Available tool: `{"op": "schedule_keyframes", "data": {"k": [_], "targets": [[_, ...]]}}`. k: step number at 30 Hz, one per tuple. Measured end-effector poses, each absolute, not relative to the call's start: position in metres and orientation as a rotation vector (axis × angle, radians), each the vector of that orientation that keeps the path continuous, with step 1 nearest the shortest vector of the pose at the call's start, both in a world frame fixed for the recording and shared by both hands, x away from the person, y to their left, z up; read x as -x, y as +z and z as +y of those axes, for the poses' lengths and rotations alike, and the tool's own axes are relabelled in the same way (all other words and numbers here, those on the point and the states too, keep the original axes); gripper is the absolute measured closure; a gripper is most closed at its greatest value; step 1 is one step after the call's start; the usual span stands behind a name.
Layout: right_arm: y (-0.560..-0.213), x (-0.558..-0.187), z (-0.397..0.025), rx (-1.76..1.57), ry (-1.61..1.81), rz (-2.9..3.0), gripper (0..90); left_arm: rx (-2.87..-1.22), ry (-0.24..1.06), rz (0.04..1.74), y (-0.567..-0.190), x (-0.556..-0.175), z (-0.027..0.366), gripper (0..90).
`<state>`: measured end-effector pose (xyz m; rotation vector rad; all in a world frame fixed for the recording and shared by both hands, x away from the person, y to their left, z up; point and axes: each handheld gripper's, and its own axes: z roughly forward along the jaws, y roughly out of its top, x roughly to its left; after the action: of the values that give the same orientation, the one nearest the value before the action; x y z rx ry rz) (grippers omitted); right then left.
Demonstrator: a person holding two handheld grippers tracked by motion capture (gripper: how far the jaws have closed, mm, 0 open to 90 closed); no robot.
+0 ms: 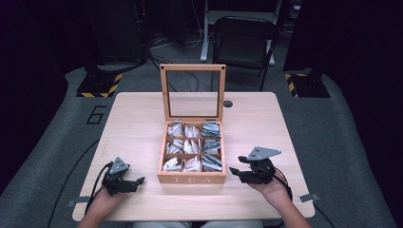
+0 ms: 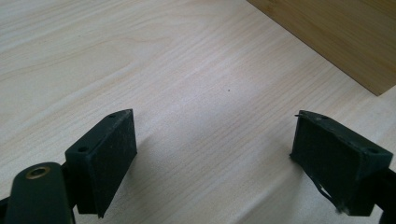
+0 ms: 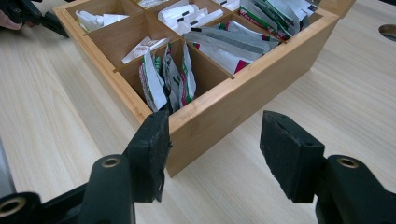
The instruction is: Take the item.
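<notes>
A wooden tea box [image 1: 192, 179] marked TEA stands in the middle of the table, its glass-paned lid [image 1: 192, 90] upright and open. Its compartments hold several tea bags [image 1: 192, 145]. My left gripper [image 1: 138, 182] rests low at the box's front left, open, with bare table between its jaws [image 2: 215, 140]; the box's wall [image 2: 336, 37] lies ahead of it. To the box's front right is my right gripper [image 1: 235, 172], also open [image 3: 215, 140] and holding nothing. It faces the box's near corner [image 3: 224, 107], behind which upright tea bags [image 3: 173, 79] show.
The light wooden table [image 1: 138, 118] has a small dark round hole [image 1: 228, 103] behind the box. A black folding chair [image 1: 244, 35] stands beyond the far edge. Stands with yellow-black striped bases [image 1: 100, 85] flank the table on the grey floor.
</notes>
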<state>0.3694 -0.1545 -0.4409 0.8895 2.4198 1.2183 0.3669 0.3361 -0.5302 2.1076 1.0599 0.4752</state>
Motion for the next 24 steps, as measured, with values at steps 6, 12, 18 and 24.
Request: {"op": "schedule_keyframes", "data": {"k": [6,12,18,24], "targets": [[-0.437,-0.373,-0.152,-0.891,1.235,2.42,42.8,-2.108,0.475,1.06,-0.53,-0.367,0.336,13.7],[-0.433,-0.378,-0.149,-0.87,1.235,2.426,43.6,-2.108,0.476,1.059,-0.53,-0.367,0.336,13.7],[-0.43,-0.381,-0.146,-0.863,1.227,2.431,44.2,-2.108,0.477,1.061,-0.53,-0.367,0.336,13.7],[-0.428,-0.384,-0.142,-0.846,1.226,2.434,44.2,-2.108,0.475,1.059,-0.53,-0.367,0.336,13.7]]}}
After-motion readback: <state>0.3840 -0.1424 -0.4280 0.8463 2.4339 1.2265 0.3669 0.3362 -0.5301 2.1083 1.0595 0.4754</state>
